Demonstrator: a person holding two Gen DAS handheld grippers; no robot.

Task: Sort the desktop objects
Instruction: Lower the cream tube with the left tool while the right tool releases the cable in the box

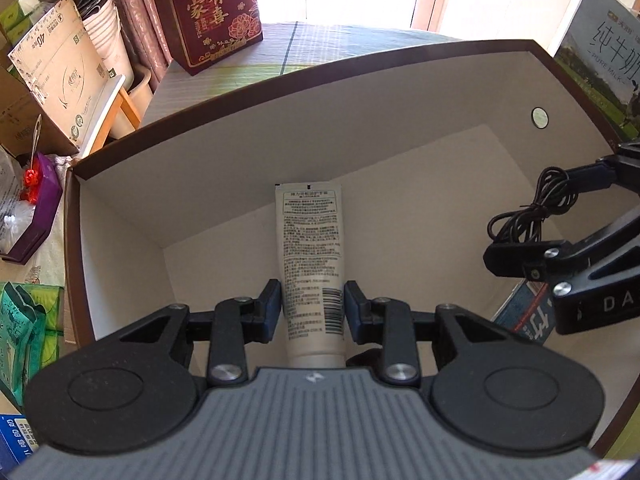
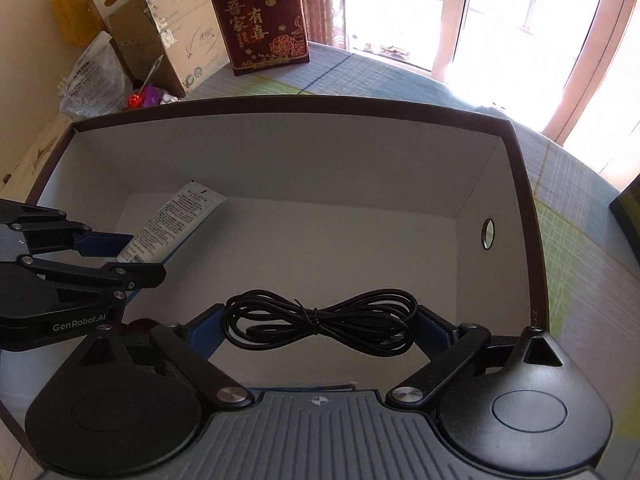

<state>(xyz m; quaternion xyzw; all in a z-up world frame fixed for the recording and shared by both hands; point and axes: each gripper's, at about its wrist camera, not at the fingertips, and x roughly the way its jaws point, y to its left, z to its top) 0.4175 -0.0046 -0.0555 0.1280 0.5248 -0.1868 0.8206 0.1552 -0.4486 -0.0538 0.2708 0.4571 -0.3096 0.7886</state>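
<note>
A white tube (image 1: 312, 248) with fine print hangs lengthwise between the blue pads of my left gripper (image 1: 312, 304), which is shut on it inside a big box (image 1: 304, 72) with a brown rim and white walls. In the right wrist view the same tube (image 2: 176, 216) slants toward the box's far left corner, with the left gripper (image 2: 144, 256) on it. My right gripper (image 2: 320, 326) stands wide, shut on a tied coil of black cable (image 2: 320, 320) over the box floor. The left wrist view shows that right gripper (image 1: 548, 216) and the cable (image 1: 532, 208) at the right wall.
A dark red gift box (image 1: 212, 12) stands behind the big box on the striped cloth. Cartons (image 1: 60, 68), bags and a purple tray (image 1: 36, 216) crowd the left. A milk carton (image 1: 600, 52) stands at right. A blue printed item (image 1: 520, 312) lies in the box's near right corner.
</note>
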